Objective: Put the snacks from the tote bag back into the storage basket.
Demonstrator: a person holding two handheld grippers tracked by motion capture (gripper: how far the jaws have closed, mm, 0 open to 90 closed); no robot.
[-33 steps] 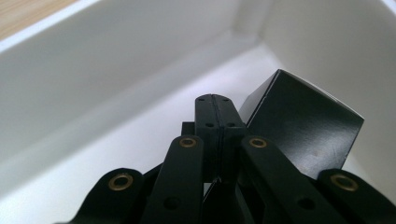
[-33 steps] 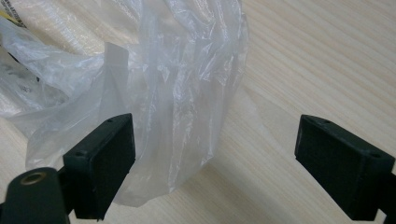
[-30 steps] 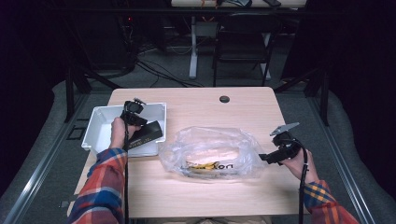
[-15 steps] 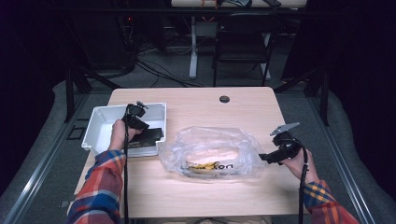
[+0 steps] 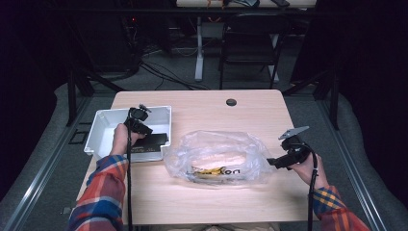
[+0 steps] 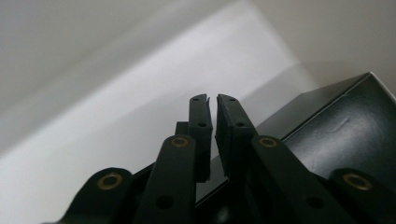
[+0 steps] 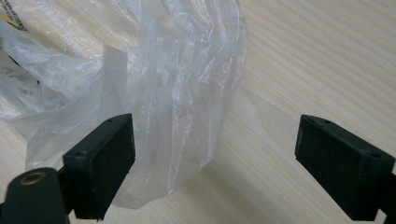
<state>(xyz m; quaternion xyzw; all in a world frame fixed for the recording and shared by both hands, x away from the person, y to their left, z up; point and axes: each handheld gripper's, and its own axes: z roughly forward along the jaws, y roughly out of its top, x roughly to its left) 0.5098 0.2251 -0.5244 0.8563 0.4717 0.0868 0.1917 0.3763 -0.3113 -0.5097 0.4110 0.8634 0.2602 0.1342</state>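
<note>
A black flat box [image 5: 152, 140] lies in the near right corner of a white bin [image 5: 103, 126]; up close the box [image 6: 336, 126] sits just below and right of my left jaws. My left gripper [image 5: 137, 119] [image 6: 212, 100] hovers inside the bin, shut, with nothing between its tips. A clear plastic bag [image 5: 216, 156] holding a pale packet with black and yellow print lies mid-table. My right gripper [image 5: 275, 161] [image 7: 219, 140] stands open at the bag's right end. A fold of the bag [image 7: 187, 93] rests against its left jaw.
The wooden table [image 5: 250, 110] has a small dark grommet [image 5: 231, 102] at the far middle. Bare wood lies to the right of the bag [image 7: 317, 65]. A chair and desk legs stand beyond the far edge.
The black box has settled lower and flatter into the bin, and my left gripper has shifted slightly above it. The right gripper and the bag have stayed put.
</note>
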